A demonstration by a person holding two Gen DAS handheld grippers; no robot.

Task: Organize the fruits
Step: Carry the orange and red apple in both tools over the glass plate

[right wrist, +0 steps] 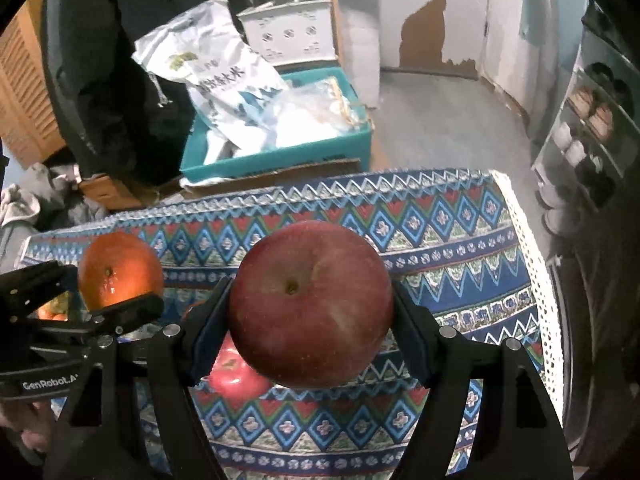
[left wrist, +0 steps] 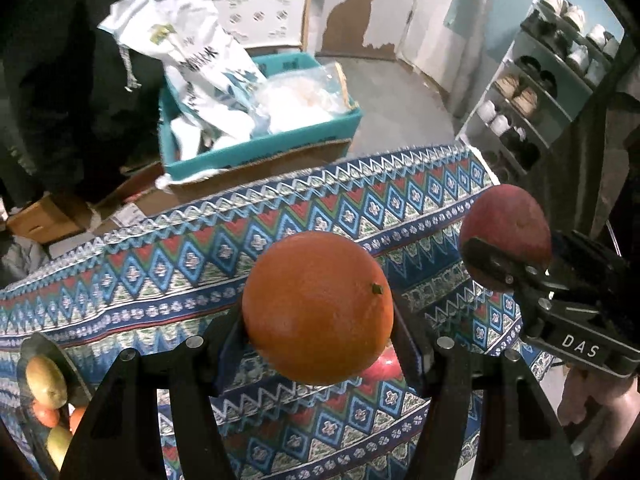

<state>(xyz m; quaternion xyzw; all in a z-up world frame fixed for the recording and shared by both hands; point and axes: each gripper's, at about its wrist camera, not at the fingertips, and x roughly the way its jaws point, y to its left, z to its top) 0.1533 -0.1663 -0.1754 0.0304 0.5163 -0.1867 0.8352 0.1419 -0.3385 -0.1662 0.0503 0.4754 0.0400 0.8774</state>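
Table under patterned cloth (right wrist: 460, 240); second red apple (right wrist: 234, 380) lies on it; dark plate (left wrist: 60, 360) of fruit at left edge.

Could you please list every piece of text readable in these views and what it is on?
"DAS": on the right gripper body.
"GenRobot.A", cut off: on the left gripper body.
White sack in the teal crate: Chinese characters, too blurred to read.

Patterned tablecloth (left wrist: 200, 264), teal box (left wrist: 260, 152) holding a printed white sack (left wrist: 188, 52), shoe rack (left wrist: 540, 96) with shoes
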